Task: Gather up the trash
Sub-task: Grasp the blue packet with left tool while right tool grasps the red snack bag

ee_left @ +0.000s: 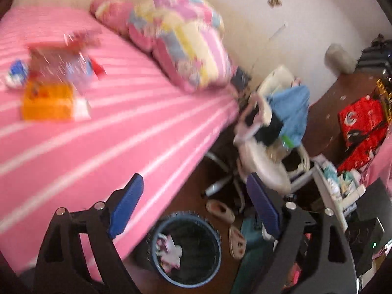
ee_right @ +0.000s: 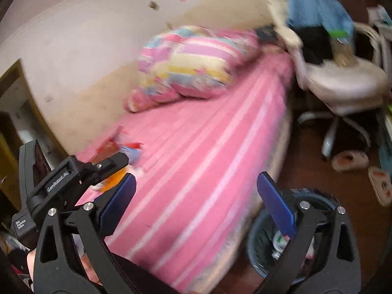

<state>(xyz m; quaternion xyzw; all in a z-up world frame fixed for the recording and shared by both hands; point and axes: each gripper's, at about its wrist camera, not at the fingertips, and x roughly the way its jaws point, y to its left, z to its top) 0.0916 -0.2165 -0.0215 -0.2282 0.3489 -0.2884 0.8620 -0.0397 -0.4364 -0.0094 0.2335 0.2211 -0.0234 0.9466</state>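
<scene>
Several pieces of trash lie on the pink striped bed (ee_left: 137,112): an orange packet (ee_left: 47,101), a red and silver wrapper (ee_left: 63,56) and a blue and white piece (ee_left: 17,73). A blue waste bin (ee_left: 187,248) stands on the floor beside the bed with crumpled wrappers inside. My left gripper (ee_left: 196,203) is open and empty above the bed's edge and the bin. My right gripper (ee_right: 196,205) is open and empty above the bed, with the bin (ee_right: 262,242) under its right finger. The trash (ee_right: 122,149) shows at the left, partly hidden by the other gripper's body (ee_right: 73,178).
A striped quilt (ee_left: 186,39) is piled against the wall. A white swivel chair (ee_left: 267,132) with blue clothing stands past the bed's end. Slippers (ee_left: 220,210) lie on the brown floor. Red bags (ee_left: 362,127) and a white rack (ee_left: 340,191) are at the right.
</scene>
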